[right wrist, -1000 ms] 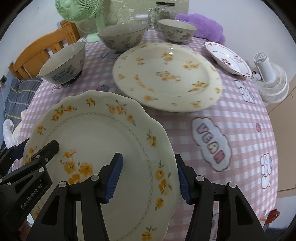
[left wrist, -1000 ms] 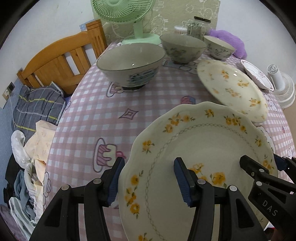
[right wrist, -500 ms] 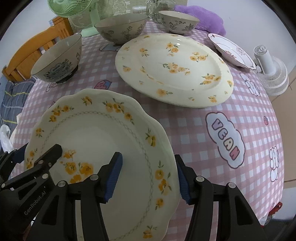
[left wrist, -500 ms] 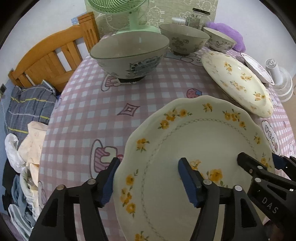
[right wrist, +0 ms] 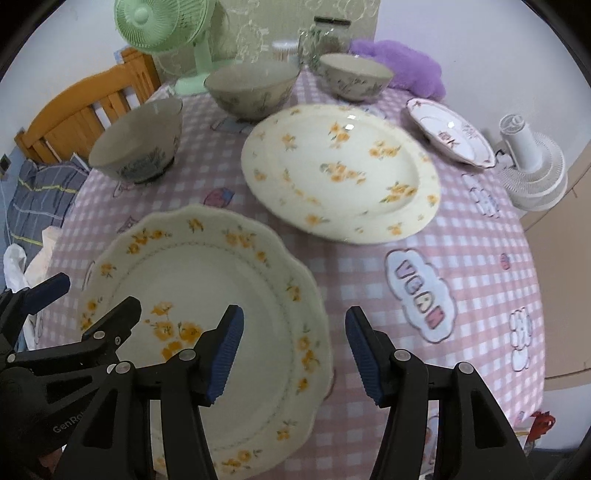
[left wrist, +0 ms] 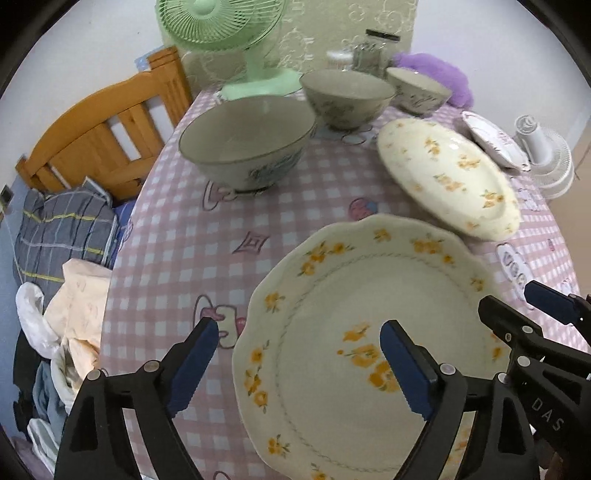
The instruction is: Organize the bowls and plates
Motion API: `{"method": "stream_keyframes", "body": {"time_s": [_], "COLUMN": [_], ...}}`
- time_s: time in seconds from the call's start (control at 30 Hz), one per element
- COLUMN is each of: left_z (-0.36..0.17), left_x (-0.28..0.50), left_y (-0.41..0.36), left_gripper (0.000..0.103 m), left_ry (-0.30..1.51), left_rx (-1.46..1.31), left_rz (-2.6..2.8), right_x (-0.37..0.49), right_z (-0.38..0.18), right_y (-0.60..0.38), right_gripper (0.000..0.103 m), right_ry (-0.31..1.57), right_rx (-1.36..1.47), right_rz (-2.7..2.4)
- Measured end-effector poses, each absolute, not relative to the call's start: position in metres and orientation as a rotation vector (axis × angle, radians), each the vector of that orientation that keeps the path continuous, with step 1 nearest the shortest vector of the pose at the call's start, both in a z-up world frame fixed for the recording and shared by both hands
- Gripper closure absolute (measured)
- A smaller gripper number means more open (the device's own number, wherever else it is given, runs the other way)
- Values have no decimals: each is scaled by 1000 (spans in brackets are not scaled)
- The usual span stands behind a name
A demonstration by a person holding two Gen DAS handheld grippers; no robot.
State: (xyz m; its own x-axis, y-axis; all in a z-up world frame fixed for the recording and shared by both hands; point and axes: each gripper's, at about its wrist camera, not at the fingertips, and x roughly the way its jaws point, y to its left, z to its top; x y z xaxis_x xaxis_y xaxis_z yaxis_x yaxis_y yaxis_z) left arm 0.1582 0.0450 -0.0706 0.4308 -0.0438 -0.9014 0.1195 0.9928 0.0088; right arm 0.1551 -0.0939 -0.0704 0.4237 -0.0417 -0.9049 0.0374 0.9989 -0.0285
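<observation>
A scalloped cream plate with yellow flowers (left wrist: 351, 332) (right wrist: 207, 295) lies at the table's near edge. My left gripper (left wrist: 299, 362) is open, its jaws astride the plate's left rim. My right gripper (right wrist: 293, 350) is open, its jaws astride the plate's right rim. Whether the pads touch the plate cannot be told. A larger round flowered plate (left wrist: 447, 177) (right wrist: 340, 170) lies beyond. A small pink-patterned plate (right wrist: 450, 134) sits at the far right. Three bowls stand at the back: a large one on the left (left wrist: 247, 140) (right wrist: 138, 142), a middle one (left wrist: 347, 94) (right wrist: 251, 88) and a small one (left wrist: 417, 88) (right wrist: 354, 75).
The round table has a pink checked cloth (right wrist: 480, 236). A green fan (left wrist: 236, 33), a glass jar (right wrist: 325, 35) and a purple plush (right wrist: 406, 62) stand at the back. A white fan (right wrist: 532, 166) sits off the right edge. A wooden chair (left wrist: 103, 125) and piled clothes (left wrist: 62, 229) are left.
Both grippers have opened wider and drawn back a little. The scalloped plate now sits lower, on the table's near edge, and both views have lifted slightly.
</observation>
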Motion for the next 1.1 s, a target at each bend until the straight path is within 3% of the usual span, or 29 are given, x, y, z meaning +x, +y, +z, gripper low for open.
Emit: {"method": "stream_keyframes", "body": {"time_s": [0.6, 1.1], "left_z": [-24, -51], "left_x": [202, 277], "left_y": [-11, -65], "left_gripper": [10, 12], "left_ry": [1018, 1039], "left_rx": [41, 13], "left_rz": [-116, -2], "right_x": [197, 285], "right_z": [-26, -39], "right_y": [-154, -213], "right_gripper": [41, 41], "right_ry": [1046, 1045], "right_rx": [36, 31], "right_rz": [-58, -20]}}
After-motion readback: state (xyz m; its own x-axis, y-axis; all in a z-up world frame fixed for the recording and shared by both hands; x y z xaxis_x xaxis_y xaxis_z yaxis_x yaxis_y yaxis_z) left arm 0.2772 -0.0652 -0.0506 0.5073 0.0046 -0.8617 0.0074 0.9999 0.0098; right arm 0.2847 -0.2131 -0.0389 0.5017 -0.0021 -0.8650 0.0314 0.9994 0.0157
